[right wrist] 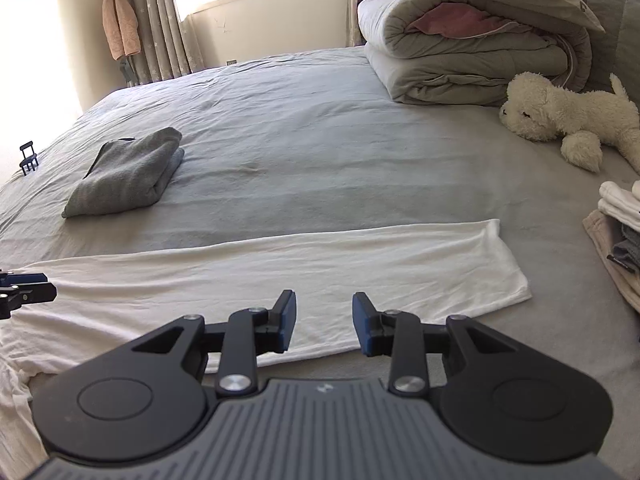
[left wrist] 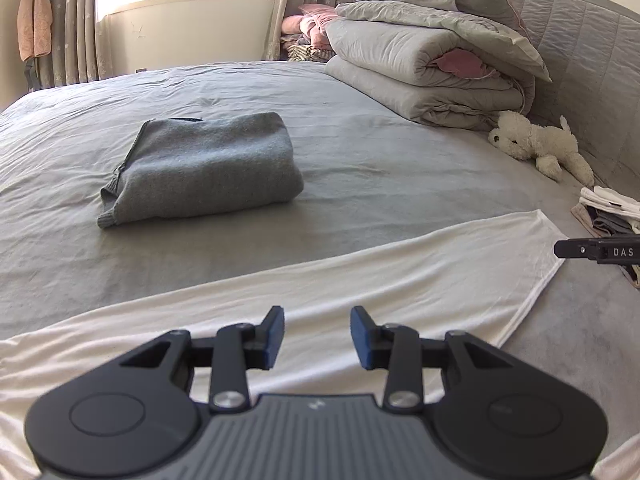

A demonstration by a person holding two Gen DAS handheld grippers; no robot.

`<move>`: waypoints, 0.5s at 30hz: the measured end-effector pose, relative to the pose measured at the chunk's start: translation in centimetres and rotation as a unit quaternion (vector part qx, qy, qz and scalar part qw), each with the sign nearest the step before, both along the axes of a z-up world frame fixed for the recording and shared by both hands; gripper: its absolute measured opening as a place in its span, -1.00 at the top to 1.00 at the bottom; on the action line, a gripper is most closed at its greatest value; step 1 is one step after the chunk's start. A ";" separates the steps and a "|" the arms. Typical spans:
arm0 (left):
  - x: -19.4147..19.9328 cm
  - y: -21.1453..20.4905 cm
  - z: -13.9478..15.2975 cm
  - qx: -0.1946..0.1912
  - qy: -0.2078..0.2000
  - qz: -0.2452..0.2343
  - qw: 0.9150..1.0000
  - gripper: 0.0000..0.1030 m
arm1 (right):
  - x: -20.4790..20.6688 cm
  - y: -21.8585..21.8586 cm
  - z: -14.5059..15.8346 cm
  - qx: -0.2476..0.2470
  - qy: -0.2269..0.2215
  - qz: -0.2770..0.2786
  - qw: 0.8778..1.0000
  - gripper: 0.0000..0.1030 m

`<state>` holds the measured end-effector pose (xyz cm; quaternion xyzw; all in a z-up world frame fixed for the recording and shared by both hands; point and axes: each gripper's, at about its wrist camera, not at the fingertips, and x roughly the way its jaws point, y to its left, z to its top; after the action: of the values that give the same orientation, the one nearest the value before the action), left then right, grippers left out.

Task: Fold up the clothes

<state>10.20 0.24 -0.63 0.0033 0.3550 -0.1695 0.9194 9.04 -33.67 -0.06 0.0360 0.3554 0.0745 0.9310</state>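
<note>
A white garment (right wrist: 280, 276) lies flat on the bed (right wrist: 300, 140) as a long narrow band running from 9 o'clock to 3 o'clock across the near edge, smooth along its length with its right end squared off. That shape suits a piece already doubled lengthwise and laid out so its ends can be reached, though a single moment cannot say how it got that way.

The left gripper (left wrist: 317, 336) hovers over the left part of the band, jaws apart and empty. The right gripper (right wrist: 324, 322) sits over the near edge towards the right end, likewise spread with nothing between its pads. Their spacing along the cloth looks chosen so each can take its own portion of the strip.

At 11 o'clock a grey sweater (left wrist: 204, 168) rests as a compact folded bundle, set well clear of the white piece. At 3 o'clock a small stack of folded clothes (right wrist: 618, 236) sits near the bed's edge. A plush dog (right wrist: 568, 120) and rolled quilts (left wrist: 432, 60) occupy 1 o'clock, out of the working area.
</note>
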 end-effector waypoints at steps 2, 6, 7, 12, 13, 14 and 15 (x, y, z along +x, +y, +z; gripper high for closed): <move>-1.4 0.7 -0.1 -0.006 0.004 -0.012 1.000 0.28 | -0.6 1.4 0.0 0.009 0.005 0.011 1.000 0.32; -4.3 0.6 -0.8 -0.001 0.001 -0.056 0.998 0.30 | -1.8 4.0 -0.3 0.024 0.016 0.035 0.999 0.32; -4.9 0.5 -1.0 0.000 0.000 -0.069 0.998 0.30 | -2.1 4.5 -0.4 0.028 0.020 0.041 0.999 0.32; -6.6 -1.5 -2.7 0.041 -0.014 -0.110 0.993 0.30 | -2.8 6.3 -1.4 0.042 0.041 0.052 0.997 0.32; -6.9 -1.9 -3.0 0.052 -0.017 -0.116 0.992 0.30 | -2.9 6.3 -1.6 0.046 0.045 0.046 0.997 0.32; -7.0 -2.2 -3.2 0.062 -0.023 -0.118 0.991 0.32 | -2.9 6.3 -1.9 0.050 0.049 0.041 0.997 0.32; -7.0 -2.4 -3.3 0.068 -0.029 -0.115 0.991 0.33 | -2.9 6.3 -2.1 0.055 0.052 0.035 0.997 0.32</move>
<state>3.22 -2.12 -3.88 0.1115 0.3359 -0.2491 0.9015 6.17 -27.38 -2.17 0.0781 0.4002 0.1243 0.9046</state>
